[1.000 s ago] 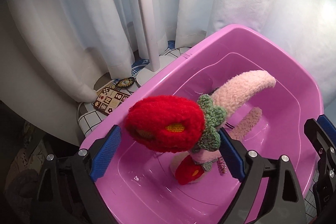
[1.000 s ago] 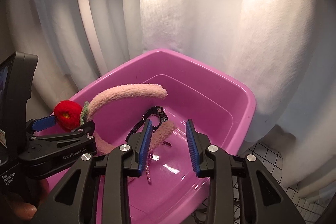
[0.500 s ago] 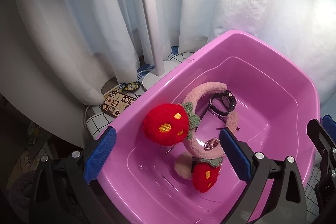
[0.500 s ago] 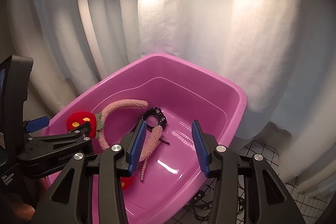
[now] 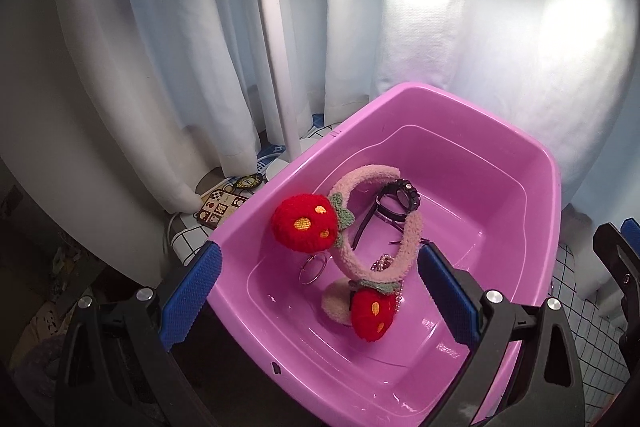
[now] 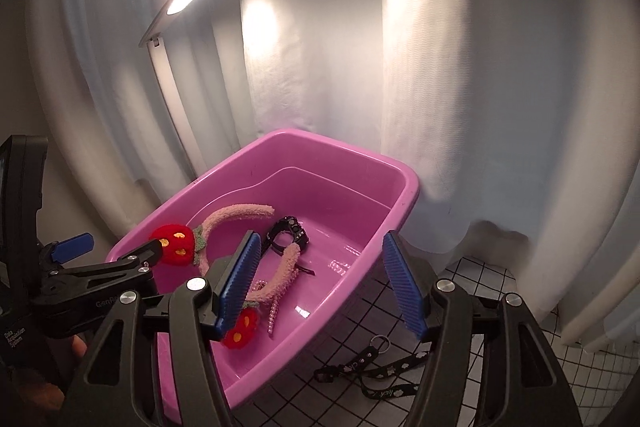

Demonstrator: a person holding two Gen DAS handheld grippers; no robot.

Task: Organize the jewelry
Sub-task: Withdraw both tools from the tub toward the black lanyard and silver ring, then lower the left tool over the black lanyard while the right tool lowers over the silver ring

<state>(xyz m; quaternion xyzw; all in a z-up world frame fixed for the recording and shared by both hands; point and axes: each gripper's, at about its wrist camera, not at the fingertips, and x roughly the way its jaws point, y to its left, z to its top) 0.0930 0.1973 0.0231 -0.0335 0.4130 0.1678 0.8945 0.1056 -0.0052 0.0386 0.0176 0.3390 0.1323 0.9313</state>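
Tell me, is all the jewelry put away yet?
Mostly. The strawberry headband, black watch, pearl strand and ring lie in the pink tub. The left gripper and right gripper are open, holding nothing. A black lanyard lies outside on the checked cloth.

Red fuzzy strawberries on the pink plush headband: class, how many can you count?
2. One red fuzzy strawberry sits high by the tub's left wall; the other lies on the floor, nearer the camera.
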